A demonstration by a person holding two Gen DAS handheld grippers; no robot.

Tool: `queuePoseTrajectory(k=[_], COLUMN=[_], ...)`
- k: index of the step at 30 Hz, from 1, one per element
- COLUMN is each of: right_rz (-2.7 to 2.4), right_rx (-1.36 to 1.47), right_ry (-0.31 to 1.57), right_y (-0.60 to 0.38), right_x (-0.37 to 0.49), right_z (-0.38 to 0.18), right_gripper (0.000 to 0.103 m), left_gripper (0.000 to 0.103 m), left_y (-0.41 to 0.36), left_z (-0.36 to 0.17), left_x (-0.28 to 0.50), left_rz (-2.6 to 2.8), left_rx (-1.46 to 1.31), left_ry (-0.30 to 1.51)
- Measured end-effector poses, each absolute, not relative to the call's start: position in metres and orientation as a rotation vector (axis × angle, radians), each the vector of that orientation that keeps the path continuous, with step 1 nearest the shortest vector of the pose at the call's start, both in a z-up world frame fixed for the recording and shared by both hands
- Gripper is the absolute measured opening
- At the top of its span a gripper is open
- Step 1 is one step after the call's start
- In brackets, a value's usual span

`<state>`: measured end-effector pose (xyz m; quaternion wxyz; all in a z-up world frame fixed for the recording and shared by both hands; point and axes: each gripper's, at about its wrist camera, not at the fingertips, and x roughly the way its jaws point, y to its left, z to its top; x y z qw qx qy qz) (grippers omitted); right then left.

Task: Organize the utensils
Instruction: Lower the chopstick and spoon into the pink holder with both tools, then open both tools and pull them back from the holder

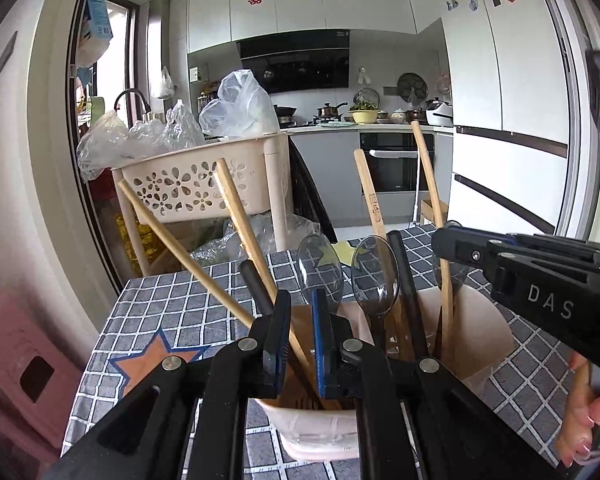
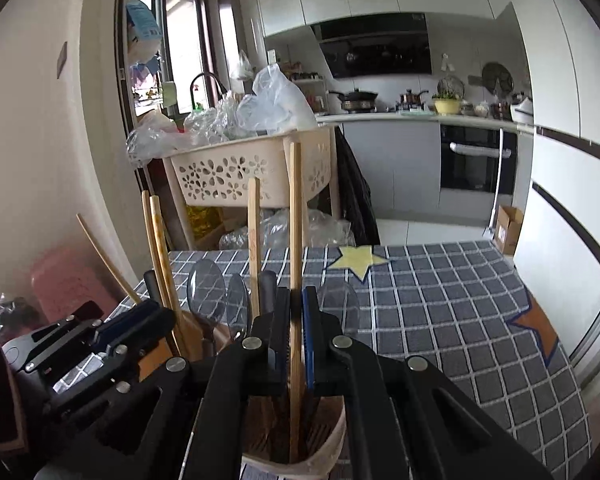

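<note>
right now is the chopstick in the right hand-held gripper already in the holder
In. The chopstick stands nearly upright between the closed pads, its lower end down inside the holder.

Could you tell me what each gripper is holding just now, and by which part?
The right gripper clamps a wooden chopstick low on its shaft. The left gripper looks shut on a chopstick too, low down.

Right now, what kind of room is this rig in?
A home kitchen, most likely: range hood over a stove with pots, built-in oven, and a fridge with magnets.
</note>
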<state>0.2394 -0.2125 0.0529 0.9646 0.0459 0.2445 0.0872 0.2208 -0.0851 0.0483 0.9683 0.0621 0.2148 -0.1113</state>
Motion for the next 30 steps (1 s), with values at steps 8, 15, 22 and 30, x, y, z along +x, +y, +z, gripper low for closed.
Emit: queuePoseTrajectory(k=[8, 15, 22, 30], right_rz=[0.198, 0.191, 0.156, 0.117], right_rx=[0.124, 0.159, 0.171, 0.241], right_ry=[0.557, 0.587, 0.618, 0.698], right_y=[-0.215, -0.218, -0.221, -0.228], right_x=[0.231, 0.207, 0.18, 0.152], right_z=[0.054, 0.056, 0.055, 0.032], right_gripper=[0.026, 0.035, 0.045, 0.048], left_gripper=[0.042, 0.042, 0.042, 0.042], left_y=[-0.078, -0.07, -0.064, -0.055], left_z=[0.054, 0.051, 0.044, 0.033], left_x=[0.203, 0.188, 0.173, 0.153], left_rz=[-0.241, -0.229, -0.209, -0.205], left_rx=[0.123, 0.112, 0.133, 0.13], left_ry=[0.478, 0.528, 0.587, 0.667])
